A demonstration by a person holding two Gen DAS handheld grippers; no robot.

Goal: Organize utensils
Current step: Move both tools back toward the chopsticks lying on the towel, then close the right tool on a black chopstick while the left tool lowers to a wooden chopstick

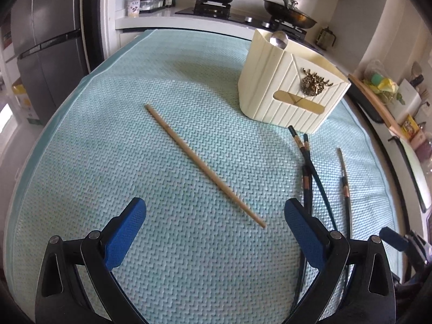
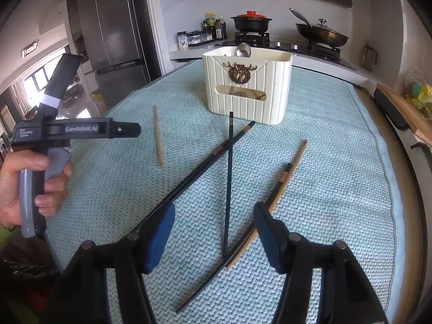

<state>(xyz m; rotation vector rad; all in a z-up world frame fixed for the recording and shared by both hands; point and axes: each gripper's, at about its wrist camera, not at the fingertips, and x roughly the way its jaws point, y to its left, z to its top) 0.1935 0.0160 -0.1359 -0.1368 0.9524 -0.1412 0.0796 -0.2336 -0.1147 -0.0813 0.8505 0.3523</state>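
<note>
Pale teal woven cloth [image 1: 135,124] was seen covering the whole table, with a cream ribbed plastic utensil holder [image 1: 289,91] standing on it at about 1 o'clock in the left wrist view and near 12 o'clock in the right wrist view. A brass-coloured ornament [image 2: 239,73] was fixed to the holder's front, and the bowl of a steel spoon [image 2: 243,50] was seen rising above its rim.

A light wooden chopstick [image 1: 199,162] was lying alone on the cloth, running from 11 o'clock to 5 o'clock in the left wrist view. The left gripper [image 1: 214,212] was recorded with its blue-padded jaws spread wide above the cloth, nothing between the pads; the chopstick's near tip lay just ahead of the gap, untouched.

In the right wrist view, three dark long chopsticks [image 2: 229,178] were lying crossed at centre, one pointing to 12 o'clock toward the holder. A second light wooden chopstick [image 2: 283,189] lay at 2 o'clock, beside a short dark piece. The right gripper [image 2: 213,232] was noted as parted, its pads either side of the upright dark chopstick but not pressing on it.

A person's hand [image 2: 24,186] was seen at 9 o'clock, wrapped around the left tool's handle. A stove with a black pot with a red lid [image 2: 251,21] stood in the background.
</note>
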